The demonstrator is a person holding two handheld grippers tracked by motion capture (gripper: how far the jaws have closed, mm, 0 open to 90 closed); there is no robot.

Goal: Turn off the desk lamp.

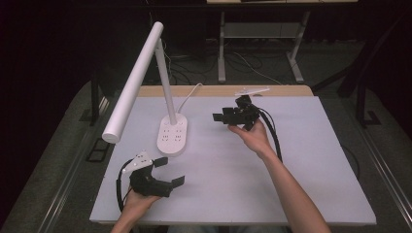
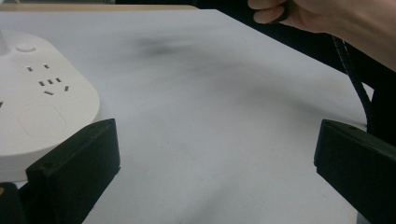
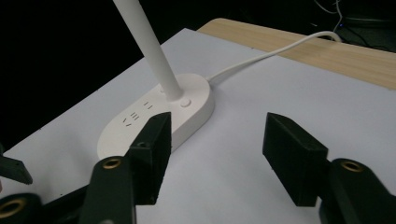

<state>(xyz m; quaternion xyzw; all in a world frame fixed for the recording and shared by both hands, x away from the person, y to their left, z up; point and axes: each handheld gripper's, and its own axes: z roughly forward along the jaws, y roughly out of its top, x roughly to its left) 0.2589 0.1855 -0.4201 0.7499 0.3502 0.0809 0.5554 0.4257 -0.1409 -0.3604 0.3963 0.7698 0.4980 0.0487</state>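
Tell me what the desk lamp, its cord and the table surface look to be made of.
Desk lamp: probably matte white plastic; smooth, even, seamless moulded base with socket slots, no glare.
Cord: white, seemingly rubber or PVC sheathing; it bends softly across the table.
Table surface: pale grey, matte, likely a laminate or mat; along the far edge a light strip with wood grain shows.

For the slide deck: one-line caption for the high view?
Two hand-held black grippers, left and right, both open, flank a white desk lamp with socket base on a pale grey table.
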